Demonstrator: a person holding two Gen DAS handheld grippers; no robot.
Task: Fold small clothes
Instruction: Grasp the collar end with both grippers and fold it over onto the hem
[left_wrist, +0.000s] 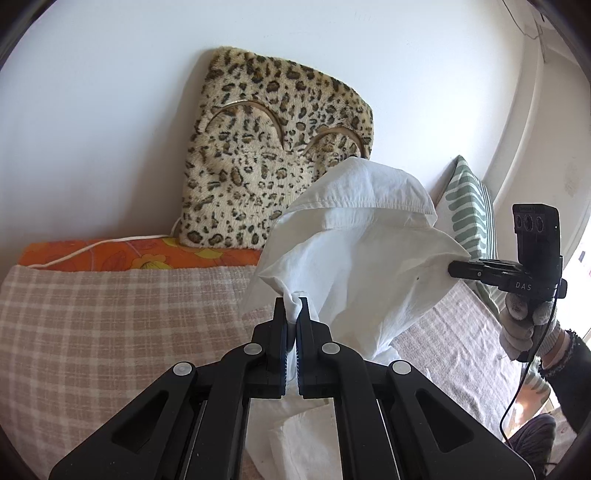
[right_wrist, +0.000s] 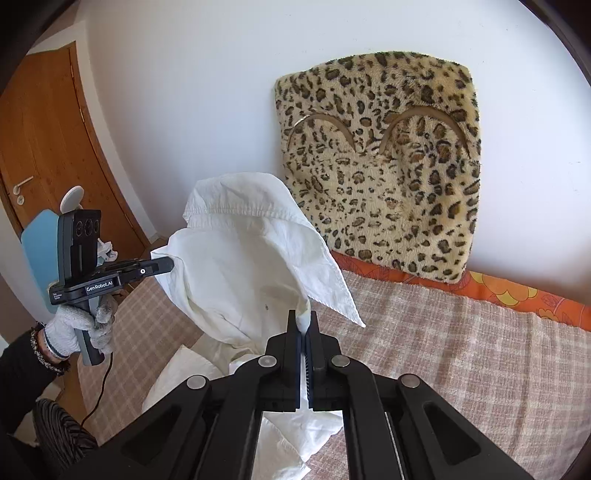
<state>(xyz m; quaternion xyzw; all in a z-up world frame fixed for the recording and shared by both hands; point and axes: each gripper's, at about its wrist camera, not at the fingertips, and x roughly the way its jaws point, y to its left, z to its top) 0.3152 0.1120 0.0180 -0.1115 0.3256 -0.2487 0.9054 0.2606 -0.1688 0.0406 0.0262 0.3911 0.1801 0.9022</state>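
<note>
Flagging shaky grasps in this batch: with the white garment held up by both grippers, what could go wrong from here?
1. The left gripper pinches only a small bunched tuft of the white garment; a tug could pull it free.
2. The right gripper also holds just an edge, so the cloth may slip out.
3. The garment hangs crumpled, its collar flopped over and its lower part on the checked bedcover, so laying it down may trap creases.

left gripper (left_wrist: 293, 306) pinching white shirt (left_wrist: 354, 258) | right gripper (left_wrist: 452, 268) pinching it too
</note>
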